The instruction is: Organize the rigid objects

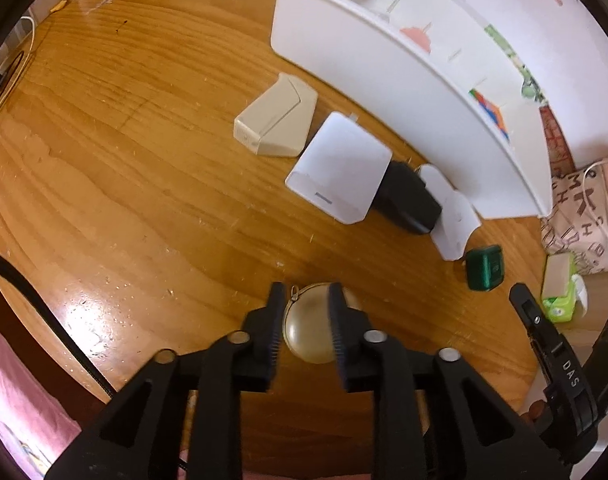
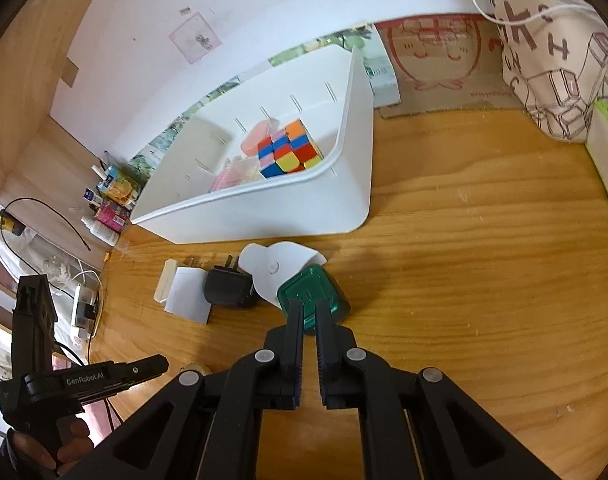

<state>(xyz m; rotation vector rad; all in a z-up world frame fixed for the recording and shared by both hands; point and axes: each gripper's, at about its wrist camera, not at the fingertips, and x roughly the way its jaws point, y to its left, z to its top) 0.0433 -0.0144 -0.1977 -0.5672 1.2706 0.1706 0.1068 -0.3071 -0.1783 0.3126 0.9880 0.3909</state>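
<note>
In the left wrist view my left gripper (image 1: 306, 292) is closed around a round brass-coloured case (image 1: 309, 332) on the wooden table. Beyond it lie a beige block (image 1: 276, 122), a white flat box (image 1: 338, 168), a black plug adapter (image 1: 406, 200), a white holder (image 1: 450, 216) and a green box (image 1: 484, 268). In the right wrist view my right gripper (image 2: 310, 304) has its jaws nearly together, just over the near edge of the green box (image 2: 314, 294); I cannot tell whether it grips it. The white bin (image 2: 264, 184) holds a colour cube (image 2: 290, 150).
A patterned bag (image 2: 552, 60) and a green tissue pack (image 2: 606, 152) stand at the right. Bottles and small packets (image 2: 112, 200) crowd the back left corner. Cables and a power strip (image 2: 84, 308) lie off the table's left edge. The wall runs behind the bin.
</note>
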